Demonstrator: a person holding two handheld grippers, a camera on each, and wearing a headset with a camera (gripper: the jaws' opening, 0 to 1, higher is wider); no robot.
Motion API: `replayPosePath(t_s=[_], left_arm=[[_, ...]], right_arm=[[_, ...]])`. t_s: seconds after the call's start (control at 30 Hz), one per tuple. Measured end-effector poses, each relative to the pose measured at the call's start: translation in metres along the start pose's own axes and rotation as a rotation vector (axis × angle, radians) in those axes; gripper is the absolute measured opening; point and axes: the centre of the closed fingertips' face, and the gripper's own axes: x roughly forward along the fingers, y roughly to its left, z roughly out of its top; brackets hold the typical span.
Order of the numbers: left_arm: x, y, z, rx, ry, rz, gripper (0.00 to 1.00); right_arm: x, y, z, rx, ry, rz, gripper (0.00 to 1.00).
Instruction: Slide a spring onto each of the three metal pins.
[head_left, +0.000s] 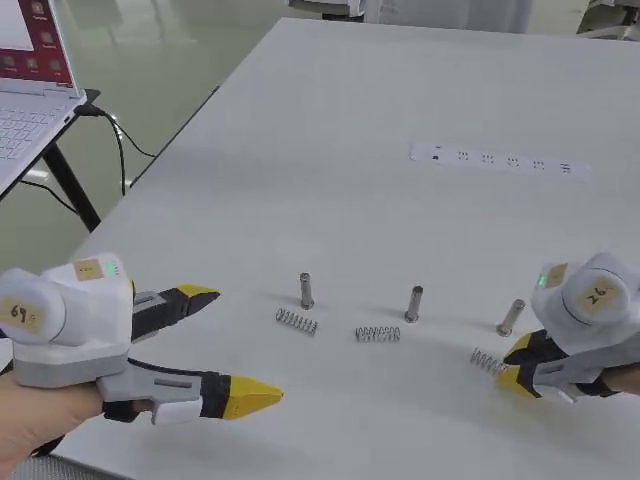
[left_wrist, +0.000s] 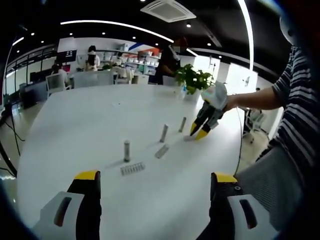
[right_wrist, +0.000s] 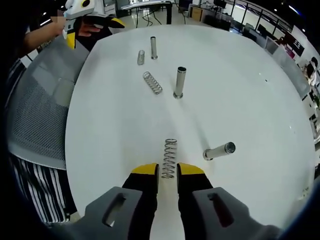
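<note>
Your right gripper (right_wrist: 168, 171): jaws nearly closed, spring (right_wrist: 170, 154) end between them, can't tell if pinched | your left gripper (left_wrist: 155, 176): wide open, empty.

Bright, even ceiling light; soft short shadows on the white tabletop (head_left: 400, 230); fisheye bending in both gripper views

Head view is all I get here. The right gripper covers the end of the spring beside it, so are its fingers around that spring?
Observer: Yes. In the right gripper view, the near end of the spring lies between the fingers of the right gripper; whether they pinch it, I can't tell.
Operator: What's past the table on my right?
Observer: The left gripper view shows a potted plant and a person standing beyond that edge.
</note>
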Motion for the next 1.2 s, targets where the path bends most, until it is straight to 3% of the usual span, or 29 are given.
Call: replayPosePath(t_s=[0.73,1.07,1.2], left_arm=[[0.0,-0.004,-0.002,0.002,0.004,-0.013,0.86],[0.019,-0.035,0.003,0.002,-0.005,-0.114,0.82],[0.027,-0.04,0.003,0.015,0.003,-0.141,0.81]], right_arm=[[0.003,0.003,-0.006,-0.012,0.012,0.01,0.08],[-0.011,0.011,0.008,-0.036,-0.043,0.02,0.08],[-0.018,0.019,0.016,-0.053,-0.077,0.033,0.08]])
